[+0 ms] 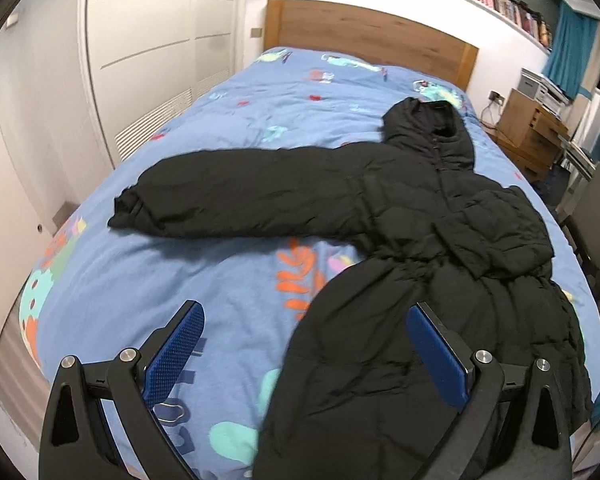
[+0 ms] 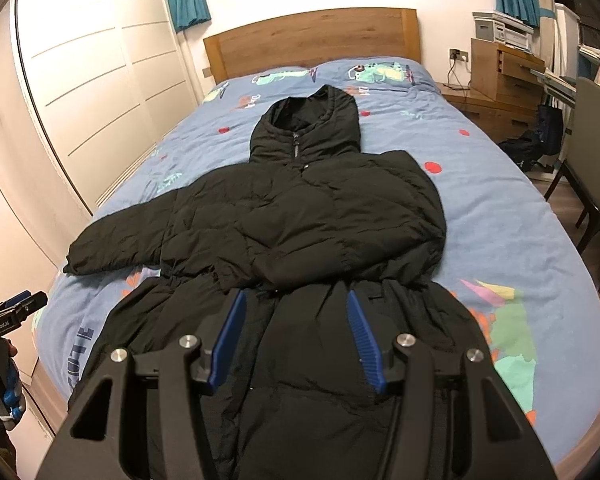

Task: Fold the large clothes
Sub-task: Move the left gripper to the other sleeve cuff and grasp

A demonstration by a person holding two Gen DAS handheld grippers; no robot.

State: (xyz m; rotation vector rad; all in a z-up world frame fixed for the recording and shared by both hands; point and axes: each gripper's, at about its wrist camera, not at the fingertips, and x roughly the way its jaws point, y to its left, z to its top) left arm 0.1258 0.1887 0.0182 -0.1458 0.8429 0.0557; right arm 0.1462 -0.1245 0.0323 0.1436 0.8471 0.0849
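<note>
A black coat [image 2: 300,220] is spread at the centre of a blue bed [image 2: 500,208], bare quilt showing along both sides. Both the left gripper [image 1: 304,344] and right gripper [image 2: 296,336] are held wide, empty.

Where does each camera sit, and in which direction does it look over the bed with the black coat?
Left wrist: sits on the left gripper near the bed's foot, left of the coat, facing the headboard; its own open jaws show.
Right wrist: sits on the right gripper above the coat's hem, centred, facing the headboard; its open jaws show, and the left gripper at the left edge.
Shared: coat, blue duvet, headboard, wardrobe.
</note>
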